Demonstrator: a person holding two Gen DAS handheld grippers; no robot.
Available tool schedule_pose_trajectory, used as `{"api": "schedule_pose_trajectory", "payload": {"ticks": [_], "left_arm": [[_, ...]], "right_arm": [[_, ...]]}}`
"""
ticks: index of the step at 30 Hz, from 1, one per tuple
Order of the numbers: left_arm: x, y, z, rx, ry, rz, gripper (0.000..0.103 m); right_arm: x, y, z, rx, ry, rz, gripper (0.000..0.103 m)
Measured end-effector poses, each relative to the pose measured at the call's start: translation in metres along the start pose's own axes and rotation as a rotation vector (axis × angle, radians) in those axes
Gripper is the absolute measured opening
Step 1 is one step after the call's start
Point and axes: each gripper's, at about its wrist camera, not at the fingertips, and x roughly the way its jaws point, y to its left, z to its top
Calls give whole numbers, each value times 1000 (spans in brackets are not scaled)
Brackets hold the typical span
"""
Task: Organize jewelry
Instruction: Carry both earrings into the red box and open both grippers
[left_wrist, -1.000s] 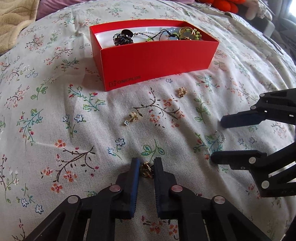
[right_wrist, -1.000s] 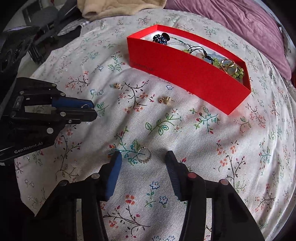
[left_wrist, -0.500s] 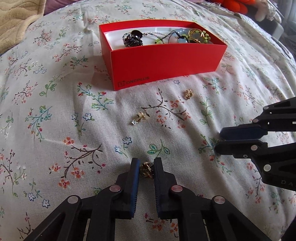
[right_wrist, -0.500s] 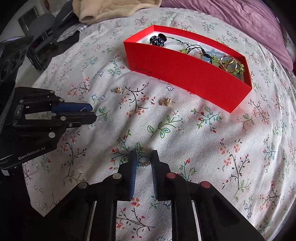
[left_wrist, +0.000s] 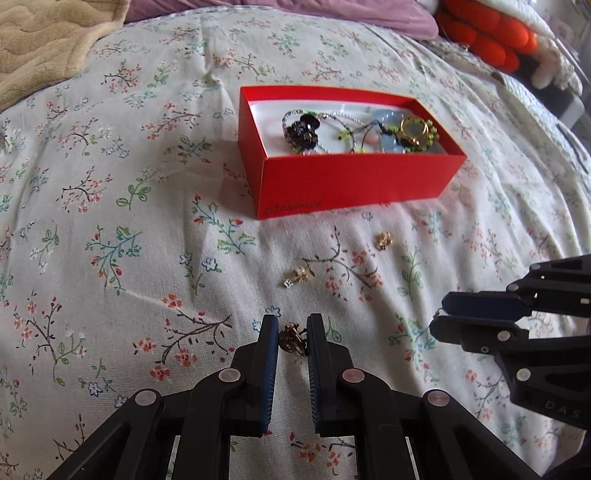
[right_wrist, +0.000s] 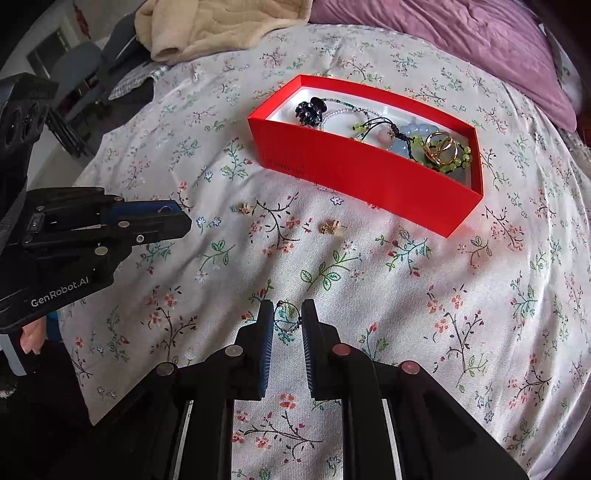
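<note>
Since a second ago both tongs have been raised from the floral bedspread (left_wrist: 110, 229) with their loads. The left tongs (left_wrist: 291, 338) are clenched on a small gold earring (left_wrist: 293, 339), which was already pinched between the pads a second ago and is now carried clear of the cloth. The right tongs (right_wrist: 288, 317), spread wide around a thin beaded ring (right_wrist: 286, 317) a second ago, have been closed on it and lifted; in the left wrist view the same tongs (left_wrist: 441, 318) are seen pressed together at the right, with only a glint of the ring at the tips.

It is judged that both pickups are done and that the carry to the red box (left_wrist: 354, 184) comes next. The box lies ahead of both tongs, well apart from them, and is already filled with a dark flower clip (left_wrist: 303, 129), cords, pale beads and gold rings (right_wrist: 441, 147).

Two gold earrings are left on the cloth between the tongs and the box: one (left_wrist: 297, 276) nearer the left tongs, one (left_wrist: 384, 239) closer to the box wall. At least one more trip is therefore judged necessary.

On the near wall of the box a faint embossed mark is seen; it seems to read "ONEPLUS", though blurred. "GenRobot.AI" is printed in white on the body of the left tongs in the right wrist view.
</note>
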Motion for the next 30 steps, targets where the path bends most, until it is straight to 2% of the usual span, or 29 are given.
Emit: {"api": "schedule_pose_trajectory", "payload": {"ticks": [10,20,30], "left_arm": [[-16,-7,17,-29,-23,-4,10],[-25,-13,39,-91,-70,-47,10],[-24,-17,59,-120,-107,-43,10]], "right_arm": [[-25,-1,20,58,-25,-19,16],[-44,-16,40,134,-62,-31,16],[-60,-42,57,227,-112,6,16]]}}
